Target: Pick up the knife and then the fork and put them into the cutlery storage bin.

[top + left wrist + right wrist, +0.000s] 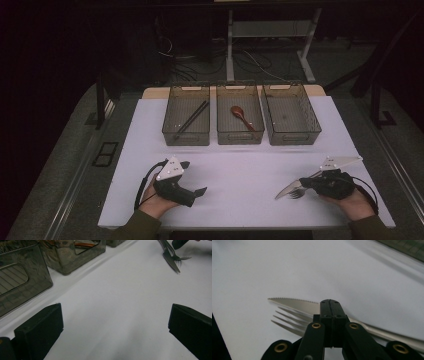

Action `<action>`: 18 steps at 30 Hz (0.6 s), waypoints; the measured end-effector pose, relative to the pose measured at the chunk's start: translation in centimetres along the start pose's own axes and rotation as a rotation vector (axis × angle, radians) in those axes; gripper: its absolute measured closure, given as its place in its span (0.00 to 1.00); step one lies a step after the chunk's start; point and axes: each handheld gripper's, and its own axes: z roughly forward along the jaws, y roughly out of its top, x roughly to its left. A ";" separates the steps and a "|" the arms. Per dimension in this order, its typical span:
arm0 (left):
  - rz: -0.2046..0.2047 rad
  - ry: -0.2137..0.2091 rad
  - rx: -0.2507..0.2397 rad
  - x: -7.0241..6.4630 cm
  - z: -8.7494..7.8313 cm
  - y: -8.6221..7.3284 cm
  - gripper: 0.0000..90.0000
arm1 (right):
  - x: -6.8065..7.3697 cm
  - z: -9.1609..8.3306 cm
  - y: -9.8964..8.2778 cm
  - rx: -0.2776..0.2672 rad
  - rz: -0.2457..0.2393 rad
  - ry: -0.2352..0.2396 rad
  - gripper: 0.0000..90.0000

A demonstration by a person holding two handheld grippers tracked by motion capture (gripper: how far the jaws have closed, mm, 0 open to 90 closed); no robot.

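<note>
Resting low over the white table (pixel 240 175) near its right front corner, the right gripper (pixel 306 184) has its jaws pressed together above a knife (pixel 294 304) and a fork (pixel 287 320) that lie side by side on the cloth; whether the pads pinch either piece I cannot tell. Both utensils point toward the table's middle. At the front left, the left gripper (pixel 200 192) sits with its jaws spread wide and nothing between them. Three clear bins stand in a row along the far edge: black chopsticks (pixel 192 118) in the left, a brown spoon (pixel 241 116) in the middle.
</note>
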 end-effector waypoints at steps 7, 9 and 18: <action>0.000 0.003 0.000 0.0 -0.1 0.0 0.00 | 0.4 0.9 -0.2 0.028 -0.017 -0.005 1.00; 0.000 0.003 0.001 0.0 0.0 0.0 0.00 | 0.3 1.0 -0.3 0.034 -0.014 -0.007 1.00; -0.001 0.004 0.000 0.0 0.0 0.0 0.00 | 0.5 1.5 -0.4 0.038 -0.035 -0.027 1.00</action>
